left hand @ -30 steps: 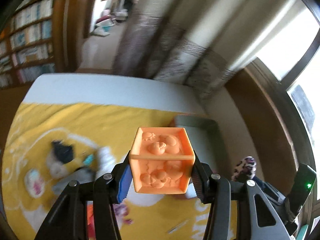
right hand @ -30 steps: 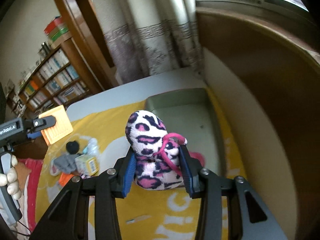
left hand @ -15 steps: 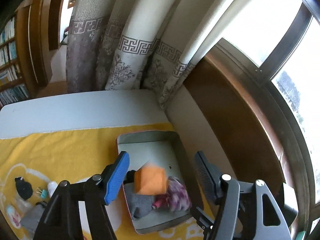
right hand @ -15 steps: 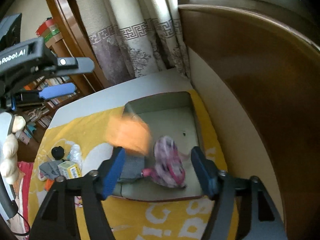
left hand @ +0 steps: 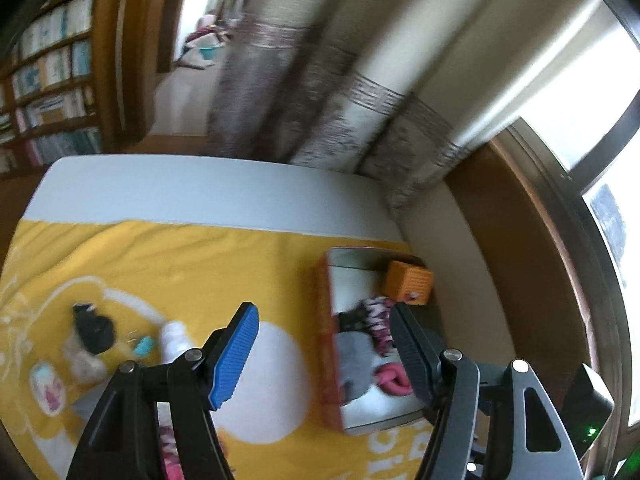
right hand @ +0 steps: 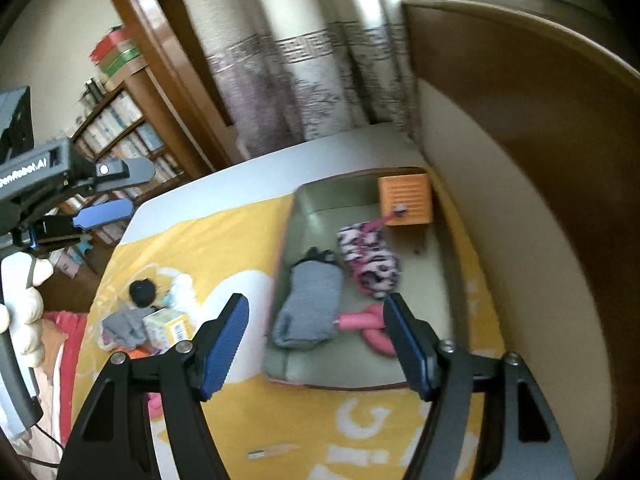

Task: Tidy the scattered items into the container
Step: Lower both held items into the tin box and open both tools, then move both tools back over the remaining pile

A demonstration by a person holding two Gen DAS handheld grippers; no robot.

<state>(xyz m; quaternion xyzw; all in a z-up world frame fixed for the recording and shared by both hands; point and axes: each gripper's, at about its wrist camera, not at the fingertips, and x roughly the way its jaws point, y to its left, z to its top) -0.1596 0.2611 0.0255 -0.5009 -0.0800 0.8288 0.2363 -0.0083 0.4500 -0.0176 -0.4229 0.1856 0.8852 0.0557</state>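
Note:
The grey tray (right hand: pixel 452 280) (left hand: pixel 348 268) sits on the yellow cloth by the wall. In it lie an orange cube (right hand: pixel 405 199) (left hand: pixel 407 282), a pink-and-black spotted plush (right hand: pixel 370 258) (left hand: pixel 376 318), a grey sock (right hand: pixel 310 304) (left hand: pixel 354 360) and a pink loop (right hand: pixel 370 326) (left hand: pixel 394 378). My left gripper (left hand: pixel 324 360) is open and empty, above the cloth left of the tray. My right gripper (right hand: pixel 316 344) is open and empty above the tray's near end. Scattered items stay at the left: a black ball (right hand: pixel 142 292) (left hand: pixel 94 328), a small yellow box (right hand: pixel 168 326), a white bottle (left hand: pixel 174 340).
A grey rag (right hand: pixel 122 326) and a small flat stick (right hand: pixel 272 451) lie on the yellow cloth (right hand: pixel 200 248). The wall and wooden window ledge (right hand: pixel 540 160) run along the right. Curtains and a bookshelf (right hand: pixel 120 128) stand behind the table. The left gripper shows at the left of the right wrist view (right hand: pixel 100 192).
Both grippers opened and dropped their loads: the orange cube and the spotted plush now lie in the tray. The left gripper has since swung left, away from the tray.

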